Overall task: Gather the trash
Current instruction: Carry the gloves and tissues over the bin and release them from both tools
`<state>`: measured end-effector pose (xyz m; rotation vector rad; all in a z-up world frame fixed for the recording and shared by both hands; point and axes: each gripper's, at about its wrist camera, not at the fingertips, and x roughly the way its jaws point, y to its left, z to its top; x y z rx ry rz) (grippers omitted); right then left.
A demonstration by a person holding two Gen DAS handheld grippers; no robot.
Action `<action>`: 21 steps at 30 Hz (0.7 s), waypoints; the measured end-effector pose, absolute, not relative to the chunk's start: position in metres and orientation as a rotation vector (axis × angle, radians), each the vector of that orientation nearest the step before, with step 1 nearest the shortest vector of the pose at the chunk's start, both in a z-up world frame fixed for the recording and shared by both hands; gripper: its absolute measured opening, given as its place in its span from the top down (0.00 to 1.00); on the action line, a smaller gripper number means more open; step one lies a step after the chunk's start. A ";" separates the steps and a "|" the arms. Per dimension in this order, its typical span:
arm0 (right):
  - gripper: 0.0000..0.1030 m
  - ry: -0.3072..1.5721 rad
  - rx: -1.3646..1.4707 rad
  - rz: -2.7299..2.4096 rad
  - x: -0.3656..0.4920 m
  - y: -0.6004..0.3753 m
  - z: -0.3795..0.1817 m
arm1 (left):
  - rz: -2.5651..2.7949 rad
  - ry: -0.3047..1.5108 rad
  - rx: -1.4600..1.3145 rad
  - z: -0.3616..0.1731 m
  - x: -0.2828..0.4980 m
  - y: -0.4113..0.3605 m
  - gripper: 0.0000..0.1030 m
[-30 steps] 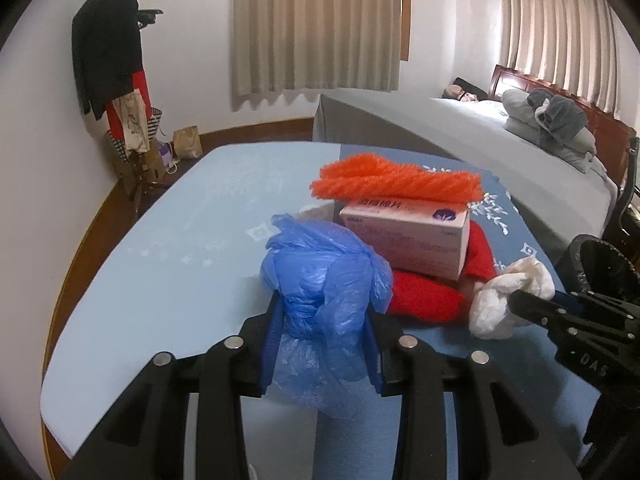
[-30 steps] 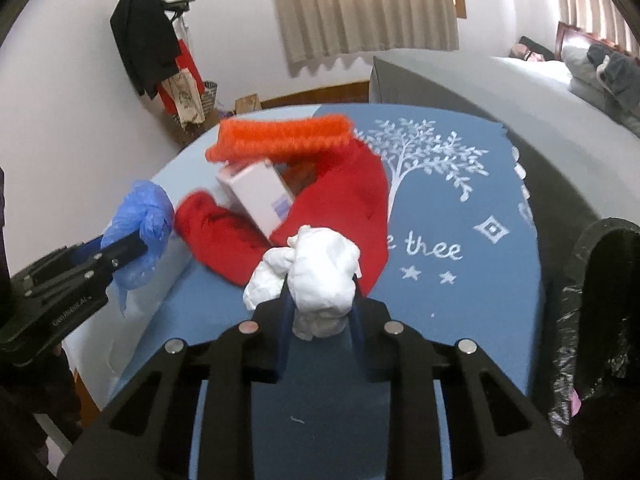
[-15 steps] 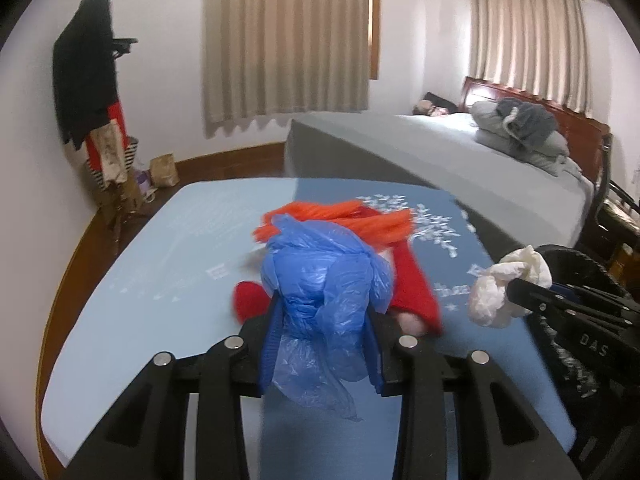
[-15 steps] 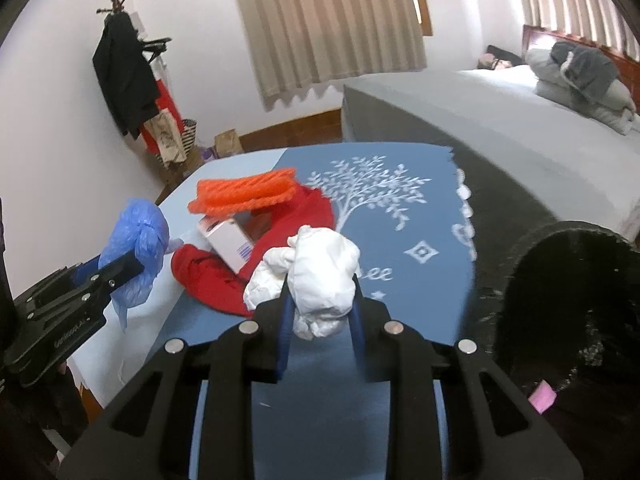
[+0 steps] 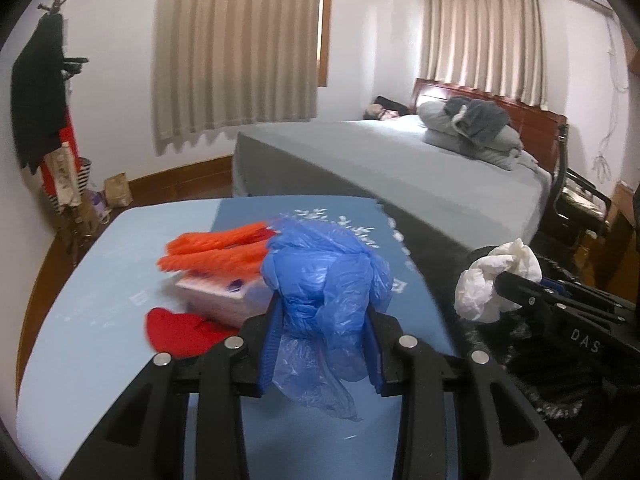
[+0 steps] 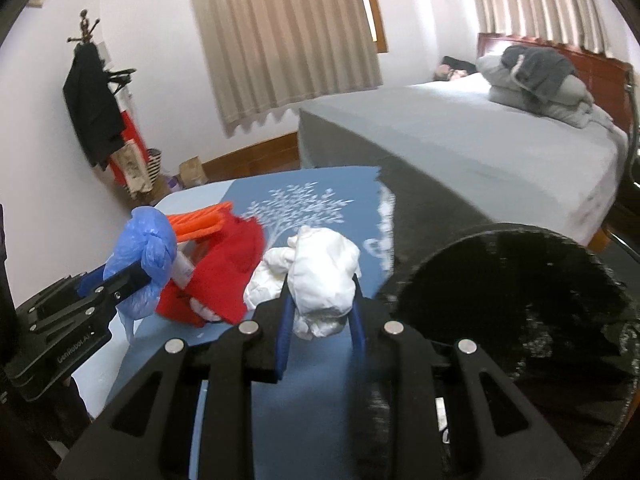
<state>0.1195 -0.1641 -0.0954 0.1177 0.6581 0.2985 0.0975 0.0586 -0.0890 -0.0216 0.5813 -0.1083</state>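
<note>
Over the near edge of the blue surface (image 5: 100,280), both claws are loaded and in the carry step: the left claw (image 5: 322,320) is clamped on a crumpled blue plastic bag (image 5: 326,280), the right claw (image 6: 320,304) is clamped on a wad of white tissue (image 6: 320,276). The bin lined with a black bag (image 6: 512,292) sits at about 3 o'clock from the right claw in the right wrist view, its mouth open and close. Next move, my read: swing each claw over that mouth and let go, right one first since it is nearer; the loose bag tail may snag on a pad. On the surface remain an orange knit piece (image 5: 216,248), a small box (image 5: 216,300) and a red cloth (image 5: 180,332), around 10 o'clock. Room: grey bed (image 5: 400,168) at 1 o'clock, beige curtains (image 5: 236,48), coat rack (image 5: 44,120) at 9 o'clock.
</note>
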 end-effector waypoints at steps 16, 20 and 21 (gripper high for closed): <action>0.76 0.648 0.159 0.045 0.102 -0.269 -0.105 | -0.319 0.584 0.007 -0.087 0.118 -0.031 0.65; 0.76 0.651 0.172 -0.015 0.097 -0.294 -0.110 | -0.371 0.586 0.016 -0.086 0.124 -0.056 0.65; 0.76 0.651 0.176 -0.027 0.095 -0.298 -0.111 | -0.388 0.586 0.018 -0.086 0.126 -0.064 0.65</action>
